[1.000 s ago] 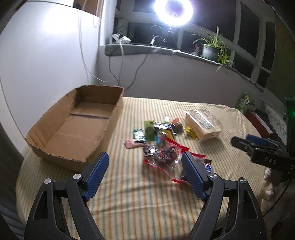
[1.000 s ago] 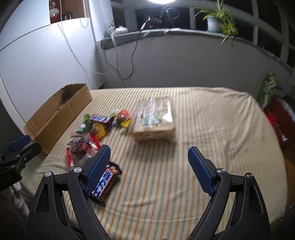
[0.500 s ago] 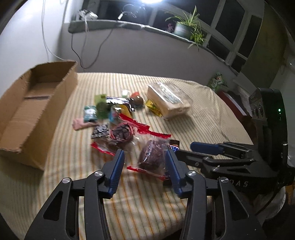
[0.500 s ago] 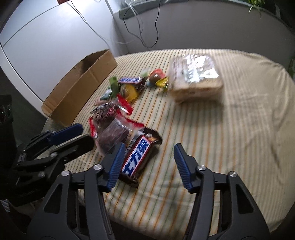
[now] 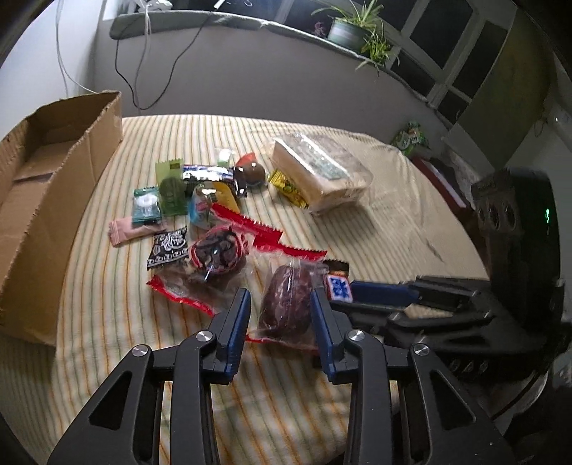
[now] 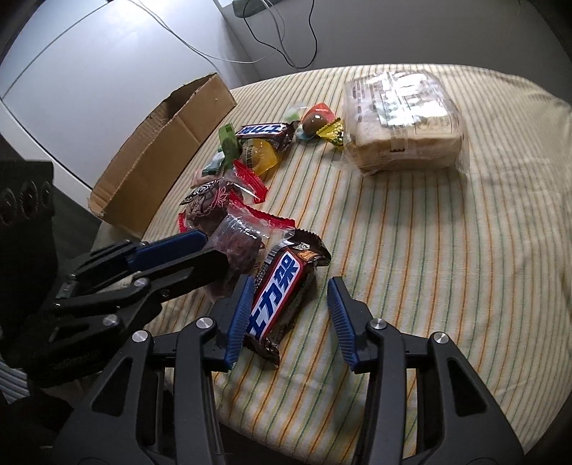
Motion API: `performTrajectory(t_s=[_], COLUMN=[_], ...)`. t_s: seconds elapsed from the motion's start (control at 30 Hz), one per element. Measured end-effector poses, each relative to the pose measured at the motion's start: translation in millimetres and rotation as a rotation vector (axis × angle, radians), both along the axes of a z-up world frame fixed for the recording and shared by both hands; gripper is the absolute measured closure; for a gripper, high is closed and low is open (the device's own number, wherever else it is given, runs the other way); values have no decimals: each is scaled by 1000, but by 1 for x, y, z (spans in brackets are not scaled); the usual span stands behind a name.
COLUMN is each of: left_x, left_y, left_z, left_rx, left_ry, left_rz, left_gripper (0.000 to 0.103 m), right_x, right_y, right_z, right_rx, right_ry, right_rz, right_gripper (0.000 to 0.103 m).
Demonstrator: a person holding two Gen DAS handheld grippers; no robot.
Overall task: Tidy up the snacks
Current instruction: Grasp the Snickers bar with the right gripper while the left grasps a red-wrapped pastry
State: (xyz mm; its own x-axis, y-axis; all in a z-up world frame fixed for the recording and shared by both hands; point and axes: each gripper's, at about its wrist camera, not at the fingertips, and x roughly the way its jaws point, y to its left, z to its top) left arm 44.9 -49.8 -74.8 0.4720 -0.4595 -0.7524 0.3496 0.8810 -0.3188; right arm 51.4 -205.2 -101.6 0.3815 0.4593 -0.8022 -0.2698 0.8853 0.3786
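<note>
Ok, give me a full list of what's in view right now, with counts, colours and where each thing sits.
cardboard box: one, brown, open, left edge of the table
striped cloth: one, cream with thin stripes, covers the table
bread pack: one, clear wrap, far right of the snacks
small mixed snacks: about a dozen, green, pink, yellow, black, red, clustered mid-table
dark cake packet: one, clear with red edges, between the left claw's pads
chocolate bar: one, brown, white and blue wrapper, between the right claw's pads
potted plant: one, green, on the window ledge
cables: several, white and black, hanging down the wall
left claw: blue pads, closing
right claw: blue pads, closing
</note>
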Motion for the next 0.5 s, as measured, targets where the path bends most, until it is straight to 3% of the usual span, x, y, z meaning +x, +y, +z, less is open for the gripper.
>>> performTrajectory(t_s=[0.2, 0.3, 0.5], left_x=[0, 7, 0], left_y=[-4, -1, 6], left_z=[-4, -7, -5], left_rx=[35, 2, -1], left_ry=[5, 32, 18], left_rz=[-47, -59, -65], left_gripper=[68, 65, 71], right_x=[3, 8, 9], right_y=[0, 1, 1], right_z=[-3, -5, -5], right_rx=[3, 9, 8], right_ry=[11, 19, 34], right_rz=[5, 10, 30], right_gripper=[58, 59, 59])
